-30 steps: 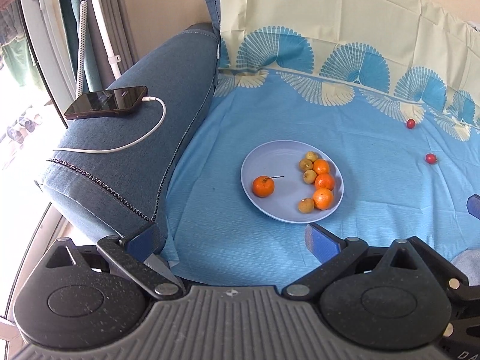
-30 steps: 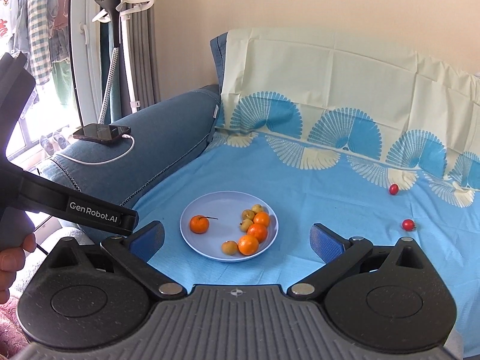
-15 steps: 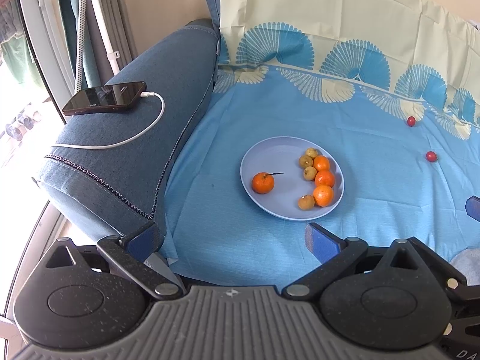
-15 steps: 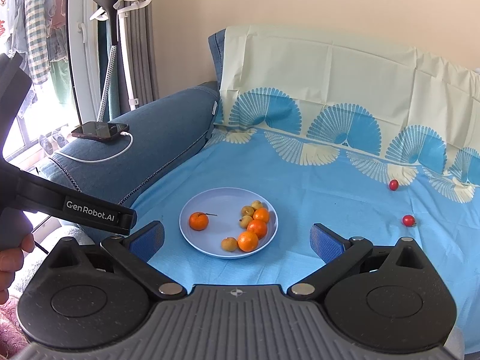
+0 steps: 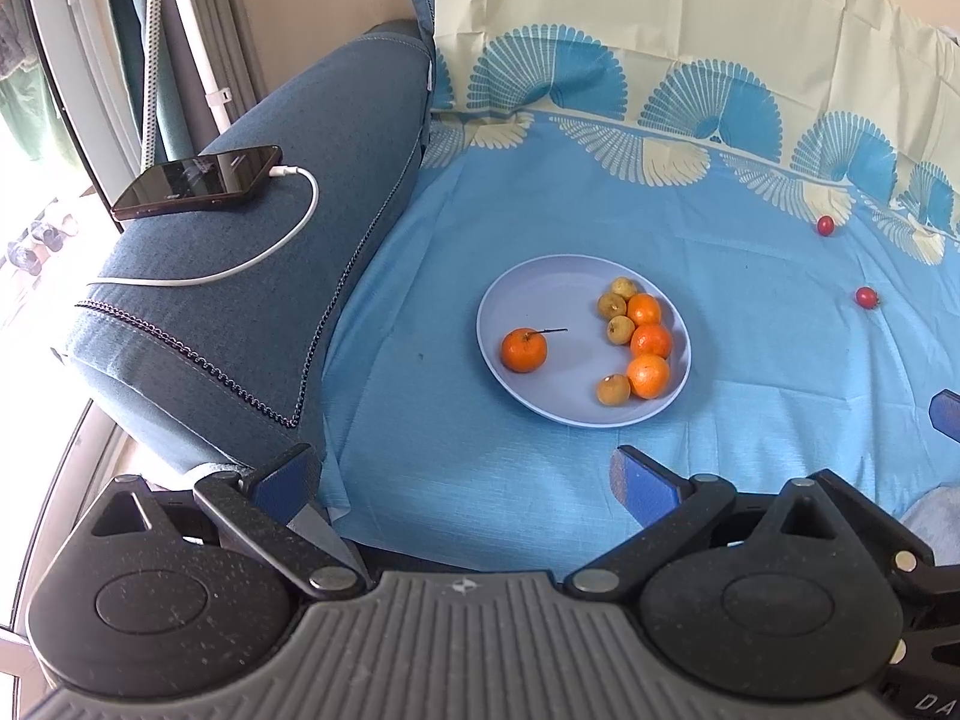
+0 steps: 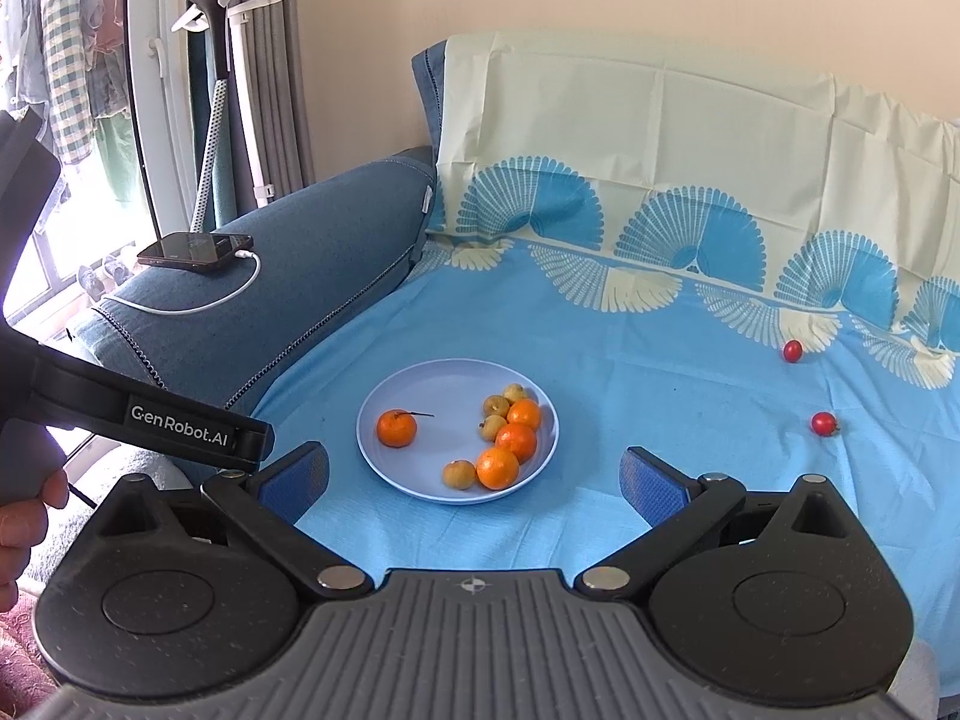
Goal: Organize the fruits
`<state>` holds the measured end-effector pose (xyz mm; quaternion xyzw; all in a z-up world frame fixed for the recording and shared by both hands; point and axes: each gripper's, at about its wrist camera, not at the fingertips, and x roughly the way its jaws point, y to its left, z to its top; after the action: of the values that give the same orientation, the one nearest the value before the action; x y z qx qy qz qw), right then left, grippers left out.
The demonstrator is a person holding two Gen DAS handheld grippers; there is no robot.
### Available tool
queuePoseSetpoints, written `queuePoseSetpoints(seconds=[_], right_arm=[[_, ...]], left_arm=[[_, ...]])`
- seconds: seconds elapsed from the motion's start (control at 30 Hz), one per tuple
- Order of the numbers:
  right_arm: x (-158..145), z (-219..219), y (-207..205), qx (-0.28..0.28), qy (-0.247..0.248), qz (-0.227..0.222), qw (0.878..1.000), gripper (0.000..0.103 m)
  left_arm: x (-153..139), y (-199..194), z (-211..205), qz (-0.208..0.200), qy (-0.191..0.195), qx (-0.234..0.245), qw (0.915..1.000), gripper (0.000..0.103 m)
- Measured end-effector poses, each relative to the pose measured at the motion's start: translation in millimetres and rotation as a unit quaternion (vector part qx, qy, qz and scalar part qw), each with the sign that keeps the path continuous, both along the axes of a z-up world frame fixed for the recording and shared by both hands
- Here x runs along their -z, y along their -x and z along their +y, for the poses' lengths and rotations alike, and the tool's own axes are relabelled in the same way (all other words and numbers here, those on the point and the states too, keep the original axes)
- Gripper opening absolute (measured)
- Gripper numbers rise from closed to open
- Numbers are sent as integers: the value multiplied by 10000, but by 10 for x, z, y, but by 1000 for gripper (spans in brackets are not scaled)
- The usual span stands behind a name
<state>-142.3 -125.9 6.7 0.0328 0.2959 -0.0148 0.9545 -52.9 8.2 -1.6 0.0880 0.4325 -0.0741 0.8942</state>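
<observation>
A pale blue plate (image 5: 540, 282) (image 6: 432, 384) lies on the blue sheet of a sofa seat. It holds one tangerine with a stem (image 5: 524, 350) (image 6: 396, 428) on its left, and several tangerines (image 5: 651, 341) (image 6: 516, 441) and small yellow-brown fruits (image 5: 613, 389) (image 6: 459, 473) on its right. Two small red fruits (image 5: 866, 297) (image 6: 824, 423) lie loose on the sheet far right; the other shows further back (image 5: 825, 225) (image 6: 792, 350). My left gripper (image 5: 462, 474) and right gripper (image 6: 474, 474) are both open and empty, held short of the plate.
A blue sofa armrest (image 5: 252, 300) on the left carries a phone (image 5: 198, 181) (image 6: 192, 251) with a white charging cable (image 5: 264, 252). The sofa back is draped in a cream and blue sheet (image 6: 660, 138). A garment steamer stand (image 6: 216, 60) and curtains are at far left.
Both cameras have drifted slightly; the plate sits a little higher in the left view. Nothing was grasped or moved.
</observation>
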Motion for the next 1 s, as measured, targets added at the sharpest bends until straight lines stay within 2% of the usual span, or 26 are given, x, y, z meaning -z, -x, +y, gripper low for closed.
queuePoseSetpoints(seconds=[1.0], right_arm=[[204,-145,-225,23,-146,367,9992,102]], left_arm=[[199,-277,-128,295,-211,-3,9993,103]])
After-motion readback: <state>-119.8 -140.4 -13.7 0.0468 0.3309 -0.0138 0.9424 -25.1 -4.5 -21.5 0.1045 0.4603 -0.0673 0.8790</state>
